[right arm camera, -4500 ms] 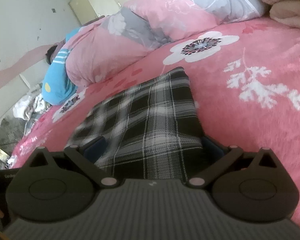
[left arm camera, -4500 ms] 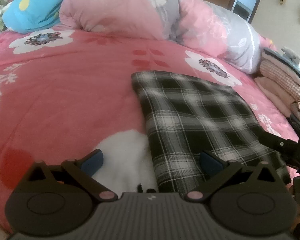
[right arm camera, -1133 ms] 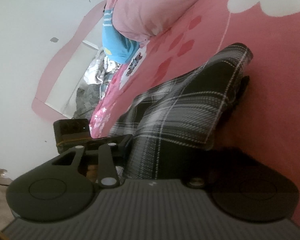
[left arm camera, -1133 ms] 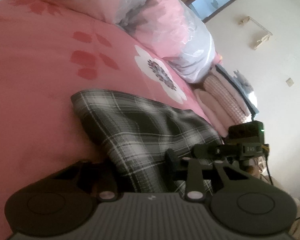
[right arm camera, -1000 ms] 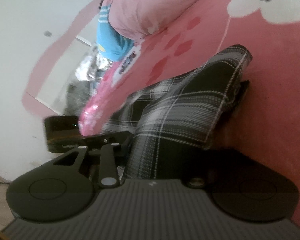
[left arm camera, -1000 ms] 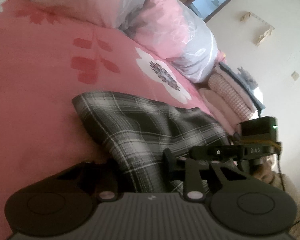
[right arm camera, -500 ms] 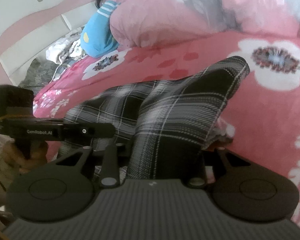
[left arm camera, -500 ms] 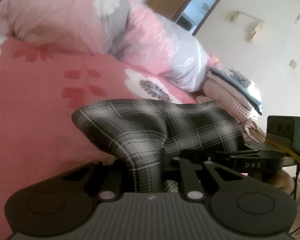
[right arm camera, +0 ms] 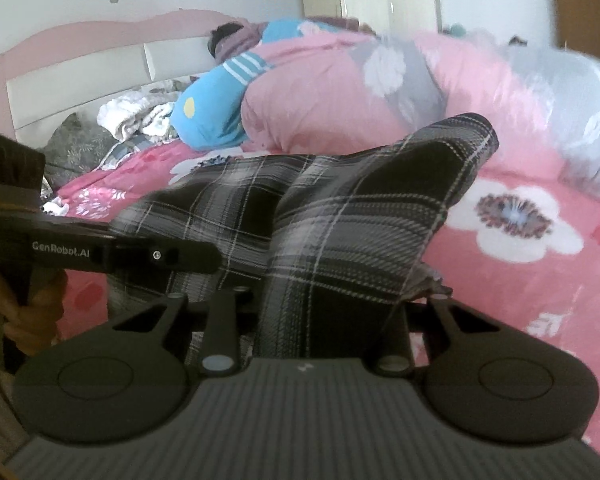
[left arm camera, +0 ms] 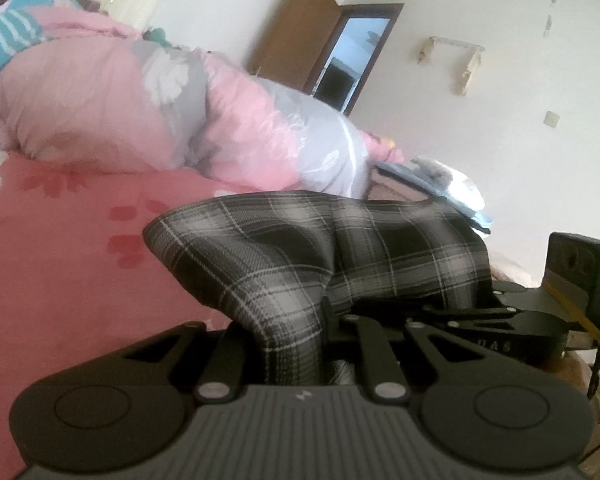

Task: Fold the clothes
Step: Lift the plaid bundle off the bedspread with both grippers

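Note:
A folded black-and-white plaid garment [left arm camera: 300,248] is held up above the pink flowered bedspread [left arm camera: 60,248]. My left gripper [left arm camera: 296,344] is shut on its near left edge; the cloth hides the fingertips. My right gripper [right arm camera: 312,320] is shut on the near right edge of the same garment [right arm camera: 340,216]. The garment's far part rises and sags between the two grippers. The right gripper also shows at the right of the left wrist view [left arm camera: 500,320], and the left gripper at the left of the right wrist view [right arm camera: 100,252].
A rolled pink and grey quilt [left arm camera: 140,112] lies along the far side of the bed. A stack of folded clothes [left arm camera: 432,184] sits at the right. A blue cushion [right arm camera: 216,112] and crumpled clothes [right arm camera: 132,116] lie by the headboard [right arm camera: 80,64].
Both grippers closed on the garment's near edge and have lifted it off the bedspread. The views have levelled out and the cloth now hangs higher between them.

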The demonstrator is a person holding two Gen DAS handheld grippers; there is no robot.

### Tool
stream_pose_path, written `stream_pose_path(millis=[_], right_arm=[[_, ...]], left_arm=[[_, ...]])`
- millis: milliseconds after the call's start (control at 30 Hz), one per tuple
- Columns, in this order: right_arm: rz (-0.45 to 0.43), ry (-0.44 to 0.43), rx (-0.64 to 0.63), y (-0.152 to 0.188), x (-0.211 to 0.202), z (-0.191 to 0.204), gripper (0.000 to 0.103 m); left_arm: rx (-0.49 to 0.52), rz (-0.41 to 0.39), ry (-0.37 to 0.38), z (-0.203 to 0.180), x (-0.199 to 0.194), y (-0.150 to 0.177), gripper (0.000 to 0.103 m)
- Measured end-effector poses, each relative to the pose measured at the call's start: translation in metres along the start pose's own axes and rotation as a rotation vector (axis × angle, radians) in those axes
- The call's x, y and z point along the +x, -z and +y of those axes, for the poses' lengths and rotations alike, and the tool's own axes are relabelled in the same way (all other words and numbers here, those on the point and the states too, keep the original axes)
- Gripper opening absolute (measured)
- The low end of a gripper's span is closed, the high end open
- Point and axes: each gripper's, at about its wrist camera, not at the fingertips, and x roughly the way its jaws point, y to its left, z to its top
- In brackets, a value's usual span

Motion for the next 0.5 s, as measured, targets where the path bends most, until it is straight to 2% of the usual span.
stream_pose_path(millis=[500], right_arm=[[-0.138,0.065,-0.031,0.008,-0.065,0.028,0.027]], left_arm=[[0.07,-0.06,0.041,-0.053,-0.037,-0.003,0.013]])
